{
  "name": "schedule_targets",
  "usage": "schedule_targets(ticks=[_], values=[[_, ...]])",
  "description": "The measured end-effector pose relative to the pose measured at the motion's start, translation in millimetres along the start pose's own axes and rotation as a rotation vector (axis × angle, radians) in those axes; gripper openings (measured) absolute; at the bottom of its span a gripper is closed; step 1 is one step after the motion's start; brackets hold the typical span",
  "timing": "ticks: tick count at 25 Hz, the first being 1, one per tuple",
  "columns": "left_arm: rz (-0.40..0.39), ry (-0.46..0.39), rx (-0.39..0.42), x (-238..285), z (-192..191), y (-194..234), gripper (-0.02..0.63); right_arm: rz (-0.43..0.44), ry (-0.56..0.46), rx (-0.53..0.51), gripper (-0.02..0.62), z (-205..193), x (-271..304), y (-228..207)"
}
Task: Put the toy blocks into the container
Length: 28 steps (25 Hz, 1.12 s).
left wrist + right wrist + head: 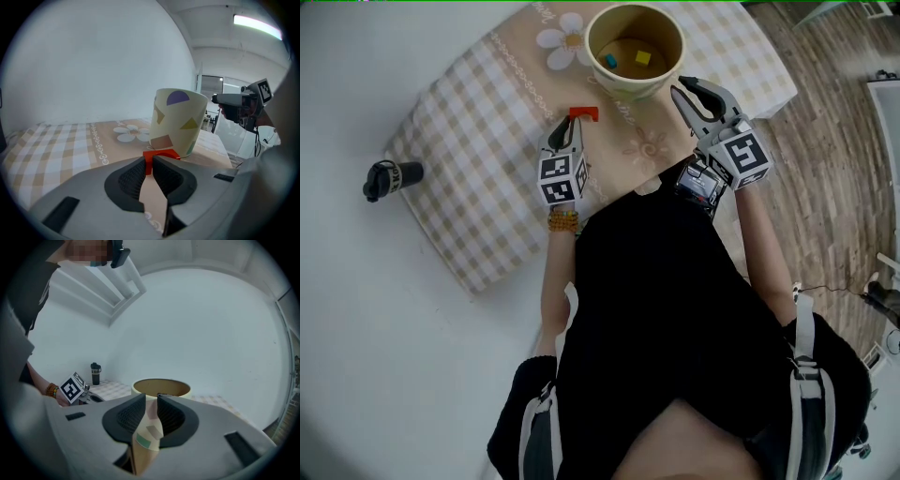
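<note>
A cream container (667, 49) with coloured shapes on its wall (180, 123) stands at the far end of the checked cloth (469, 131). A blue block (610, 61) and a yellow block (643, 57) lie inside it. My left gripper (578, 120) is shut on a red block (584, 113) just short of the container's near left side; the red block (161, 156) sticks out past the jaw tips (149, 164). My right gripper (682, 89) hovers at the container's right rim, its jaws slightly apart with nothing between them (151, 404). The container's rim (161, 386) shows just beyond.
A black bottle (391, 178) lies on the white surface left of the cloth and shows upright-looking in the right gripper view (95, 373). Flower prints mark the cloth's middle strip (562, 39). Wooden floor (834, 122) runs along the right.
</note>
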State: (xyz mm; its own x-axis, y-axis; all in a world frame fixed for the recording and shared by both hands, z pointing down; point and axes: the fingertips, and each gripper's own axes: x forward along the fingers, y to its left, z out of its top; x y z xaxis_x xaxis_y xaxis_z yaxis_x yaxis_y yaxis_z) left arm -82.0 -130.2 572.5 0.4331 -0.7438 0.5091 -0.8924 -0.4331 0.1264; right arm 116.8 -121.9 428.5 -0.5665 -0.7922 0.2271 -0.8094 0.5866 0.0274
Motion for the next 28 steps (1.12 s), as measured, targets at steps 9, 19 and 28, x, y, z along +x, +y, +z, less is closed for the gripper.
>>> schedule_targets(ticks=[9,19,28], values=[[-0.074,-0.095,-0.006,-40.0,26.6,-21.9,0.054,0.258,-0.006,-0.187,0.095,-7.9,16.9,77.4],[-0.207,-0.224,0.075,-69.1,68.7,-60.2,0.054,0.426,0.059,-0.23,0.175,-28.5,34.5,131.7],[-0.304,-0.32,0.024,-74.7,80.0,-67.9,0.074,0.403,0.04,-0.305,0.138,-17.8,37.6,120.0]])
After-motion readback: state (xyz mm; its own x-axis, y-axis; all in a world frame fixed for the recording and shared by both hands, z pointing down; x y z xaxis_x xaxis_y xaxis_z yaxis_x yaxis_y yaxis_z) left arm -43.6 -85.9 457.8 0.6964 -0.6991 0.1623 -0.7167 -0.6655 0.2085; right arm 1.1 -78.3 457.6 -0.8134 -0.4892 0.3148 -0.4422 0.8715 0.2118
